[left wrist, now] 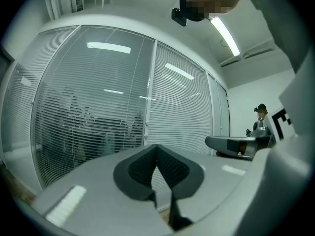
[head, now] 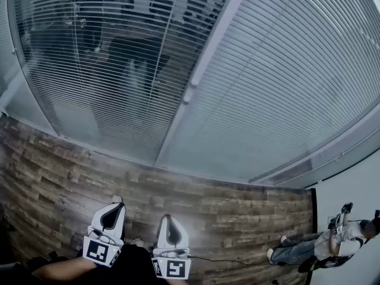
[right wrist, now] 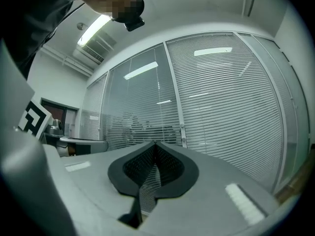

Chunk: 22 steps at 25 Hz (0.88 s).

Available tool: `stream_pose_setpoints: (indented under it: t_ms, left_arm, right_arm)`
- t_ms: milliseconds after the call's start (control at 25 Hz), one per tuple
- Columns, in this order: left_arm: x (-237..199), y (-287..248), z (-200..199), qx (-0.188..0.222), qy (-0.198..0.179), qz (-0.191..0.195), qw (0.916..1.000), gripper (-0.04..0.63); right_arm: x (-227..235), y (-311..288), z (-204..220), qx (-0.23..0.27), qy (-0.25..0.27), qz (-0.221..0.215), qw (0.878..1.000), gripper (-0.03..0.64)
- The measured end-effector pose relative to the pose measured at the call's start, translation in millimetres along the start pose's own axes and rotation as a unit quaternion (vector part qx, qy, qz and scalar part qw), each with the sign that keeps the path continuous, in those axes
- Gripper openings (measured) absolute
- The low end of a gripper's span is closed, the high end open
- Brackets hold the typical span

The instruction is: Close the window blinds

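Below the window blinds [head: 285, 82], the left hand-held gripper [head: 116, 200] and right hand-held gripper [head: 167, 218] are clenched, empty.

readable text: none | labels: none | numbers: none

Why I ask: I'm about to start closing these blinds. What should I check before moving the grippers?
1. Left gripper empty: ok, jaws together, nothing between them.
2. Right gripper empty: ok, jaws together, nothing held.
3. Left blind closed: not ok, slats tilted open, shapes show through.
4. Right blind closed: ok, slats look shut.
5. Blind control found: cannot tell; only small fittings on the mullion show.
6. Seated person out of the way: ok, far right, apart from both grippers.
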State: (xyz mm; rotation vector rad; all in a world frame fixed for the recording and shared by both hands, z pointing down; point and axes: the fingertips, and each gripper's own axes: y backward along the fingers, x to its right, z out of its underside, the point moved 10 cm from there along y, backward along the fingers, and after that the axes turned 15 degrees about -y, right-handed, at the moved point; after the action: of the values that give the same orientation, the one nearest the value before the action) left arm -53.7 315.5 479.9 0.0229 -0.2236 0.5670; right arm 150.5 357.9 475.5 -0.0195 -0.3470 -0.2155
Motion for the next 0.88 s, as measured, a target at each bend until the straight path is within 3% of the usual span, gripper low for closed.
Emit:
stream_pose_setpoints:
  t_ms: [400,560,880]
  left_arm:
    - [-64.4,-90.0,5.4,0.020,0.021,0.035,0.9990,0.002]
    - [-103.1,-124.5,12.8,0.019,0.027,0.046,0.9984,0.002]
    - [-167.4,-177.8,4.4,0.039,0.050,0.074,0.9953,0.002]
  right_arm:
    - [9.8,-99.1,-17.3,0.000,0.020,0.036,0.999,0.005]
    - [8.3,-151.9,-17.1,-0.005,-0.006,0.047,0.999,0.005]
    - [-0.7,-223.3,-33.5,0.004,0.030,0.099,0.995,0.021]
